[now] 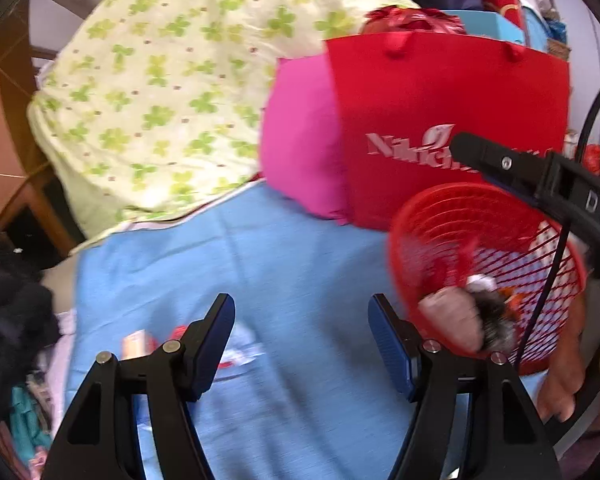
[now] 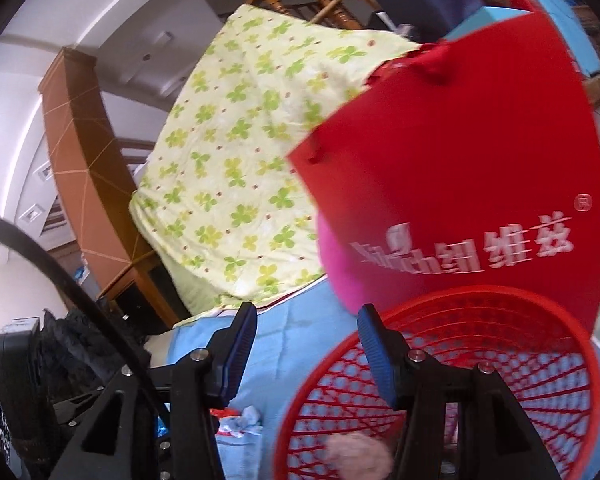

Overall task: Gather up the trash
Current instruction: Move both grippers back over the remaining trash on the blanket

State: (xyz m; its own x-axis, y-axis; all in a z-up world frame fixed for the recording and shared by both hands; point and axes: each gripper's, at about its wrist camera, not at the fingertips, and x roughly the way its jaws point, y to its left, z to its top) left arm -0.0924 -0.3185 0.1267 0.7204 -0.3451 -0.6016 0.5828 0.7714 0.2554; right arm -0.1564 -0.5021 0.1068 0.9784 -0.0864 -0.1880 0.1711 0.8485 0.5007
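Note:
A red mesh basket [image 1: 440,220] stands on a blue cloth [image 1: 292,256] at the right and holds crumpled trash [image 1: 452,320]. My left gripper [image 1: 302,344] is open and empty above the blue cloth, just left of the basket. Small scraps of trash [image 1: 236,352] lie on the cloth under its left finger. My right gripper [image 2: 306,352] is open and empty at the basket's rim [image 2: 440,300]; its right finger reaches over the rim. A pinkish crumpled wad [image 2: 360,456] lies inside the basket. Scraps [image 2: 240,420] lie on the cloth beside it.
A red paper bag [image 1: 448,112] and a pink bag [image 1: 300,148] stand behind the basket. A green clover-print quilt [image 1: 172,92] is piled at the back left. Dark clothing [image 1: 8,312] lies at the left edge. A black cable [image 2: 60,272] crosses the right wrist view.

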